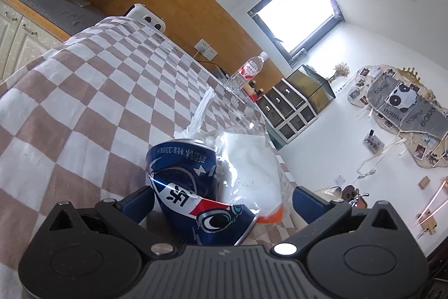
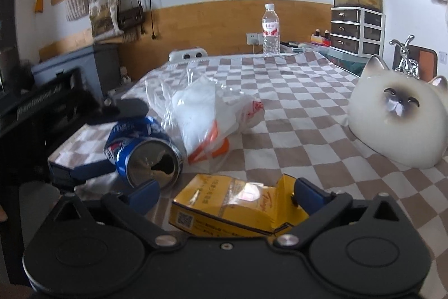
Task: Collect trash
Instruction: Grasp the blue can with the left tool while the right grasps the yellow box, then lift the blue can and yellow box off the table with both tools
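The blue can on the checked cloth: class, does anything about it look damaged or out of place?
Yes. The blue can lies on its side on the checked cloth, dented and creased, its opened top facing the right wrist camera. It rests against a crumpled plastic bag, between the jaws of the left gripper.

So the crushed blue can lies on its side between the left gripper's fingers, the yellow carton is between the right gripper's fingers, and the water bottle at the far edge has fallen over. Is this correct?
Not quite. The water bottle stands upright at the far edge of the checked tablecloth, as the right wrist view shows. The rest holds: the blue can lies on its side between the left gripper's fingers, and the yellow carton is between the right gripper's fingers.
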